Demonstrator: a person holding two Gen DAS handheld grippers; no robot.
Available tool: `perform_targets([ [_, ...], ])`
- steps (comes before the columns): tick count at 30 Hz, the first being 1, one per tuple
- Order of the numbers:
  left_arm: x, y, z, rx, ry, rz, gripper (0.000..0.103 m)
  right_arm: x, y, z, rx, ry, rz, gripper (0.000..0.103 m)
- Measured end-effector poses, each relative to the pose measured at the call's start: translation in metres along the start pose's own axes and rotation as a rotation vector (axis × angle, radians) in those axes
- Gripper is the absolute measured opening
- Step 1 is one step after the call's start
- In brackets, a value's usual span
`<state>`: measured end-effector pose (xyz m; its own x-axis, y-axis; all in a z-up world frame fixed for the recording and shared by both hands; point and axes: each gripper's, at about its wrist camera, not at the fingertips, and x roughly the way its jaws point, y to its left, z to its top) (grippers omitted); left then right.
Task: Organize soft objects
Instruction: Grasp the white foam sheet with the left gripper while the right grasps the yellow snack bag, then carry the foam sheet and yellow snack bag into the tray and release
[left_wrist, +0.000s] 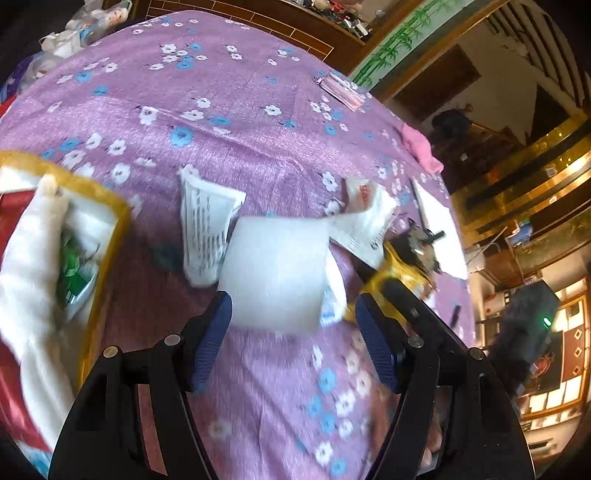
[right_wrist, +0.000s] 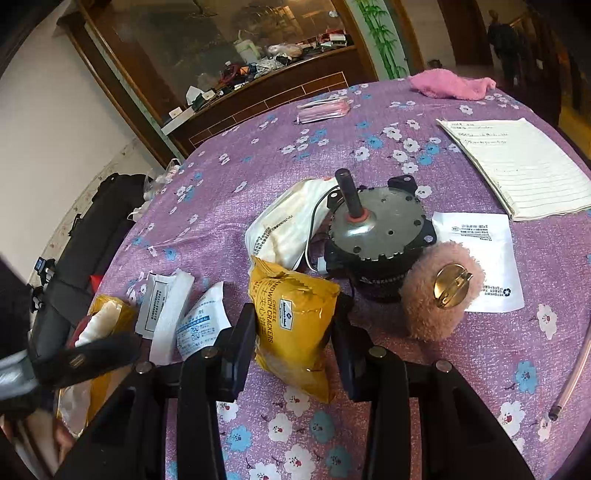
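Two grippers are in view, one per hand. Right gripper (right_wrist: 293, 345) has its jaws on either side of the yellow cracker packet (right_wrist: 293, 325), both pads at or very near its sides; whether they are pressing in cannot be told. The packet lies on the purple flowered tablecloth (right_wrist: 369, 424), just in front of the grey motor (right_wrist: 376, 240). Left gripper (left_wrist: 295, 332) stands with jaws apart and empty above the cloth; a blurred white packet (left_wrist: 275, 273) sits just beyond its tips, not visibly touched. At the left of that view lies a yellow-edged pouch (left_wrist: 110, 206) with white and green items in it, judged to be the collecting place. Recommendation for the step in hand: close on the cracker packet across its middle with light pressure only, since the contents will crush and the film may slip; lift straight up to clear the motor's wires and the pink fluffy puff (right_wrist: 439, 291) beside it. Count from the right view: one cracker packet, one motor, one puff with a brass disc, one large white bag (right_wrist: 291, 225) behind the packet, two small white sachets (right_wrist: 199, 317) to its left, one pink towel (right_wrist: 450, 85), one notepad (right_wrist: 517, 166), one printed white sheet (right_wrist: 476, 254), one pink wrapped item (right_wrist: 325, 109) far back
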<state>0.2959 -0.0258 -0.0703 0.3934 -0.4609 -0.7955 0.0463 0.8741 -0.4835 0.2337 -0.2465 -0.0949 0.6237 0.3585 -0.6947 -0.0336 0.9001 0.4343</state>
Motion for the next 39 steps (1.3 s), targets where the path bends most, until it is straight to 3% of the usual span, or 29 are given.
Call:
perform_targets([
  [3,0.019,-0.003,0.009,0.019,0.032,0.021,0.07,0.0,0.001,0.001,0.007,0.014,0.023,0.039],
  [7,0.03,-0.009,0.009,0.076,0.023,0.121,0.07,0.002,0.002,-0.001,0.002,0.027,0.02,0.039],
  [9,0.028,-0.002,0.007,0.029,0.032,0.095,0.07,0.003,0.001,-0.002,0.007,0.034,0.016,0.039],
  [11,0.017,0.002,0.005,0.03,-0.023,0.079,0.069,0.002,0.0,-0.003,0.014,0.032,0.018,0.039],
  [12,0.012,0.004,0.003,0.029,-0.044,0.083,0.065,0.002,0.0,-0.003,0.017,0.031,0.022,0.039],
  [13,0.007,0.007,0.001,0.025,-0.055,0.077,0.051,0.002,0.0,-0.003,0.017,0.03,0.023,0.039],
  [15,0.003,0.013,-0.001,0.012,-0.043,0.037,0.033,0.002,0.0,-0.003,0.018,0.036,0.012,0.039],
  [19,-0.004,0.015,-0.006,0.03,-0.068,0.067,0.022,0.0,0.003,-0.004,0.004,0.029,-0.007,0.039],
  [20,-0.007,0.017,-0.007,0.018,-0.064,0.055,0.021,0.0,0.003,-0.005,0.0,0.027,-0.01,0.039],
  [21,-0.009,0.017,-0.008,0.014,-0.06,0.044,0.013,0.0,0.003,-0.006,-0.003,0.026,-0.012,0.039],
  [24,-0.021,0.009,-0.012,0.039,-0.077,0.013,0.013,-0.003,0.0,-0.007,0.006,0.02,-0.01,0.039],
  [31,-0.068,0.01,-0.042,0.011,-0.086,-0.15,0.013,-0.005,-0.008,-0.012,0.027,0.014,0.036,0.038],
  [35,-0.104,0.022,-0.07,-0.009,-0.109,-0.204,0.013,-0.016,0.0,-0.023,-0.03,-0.024,0.046,0.038],
  [39,-0.143,0.04,-0.095,-0.027,-0.137,-0.261,0.013,-0.04,0.002,-0.035,0.008,-0.058,0.102,0.038],
])
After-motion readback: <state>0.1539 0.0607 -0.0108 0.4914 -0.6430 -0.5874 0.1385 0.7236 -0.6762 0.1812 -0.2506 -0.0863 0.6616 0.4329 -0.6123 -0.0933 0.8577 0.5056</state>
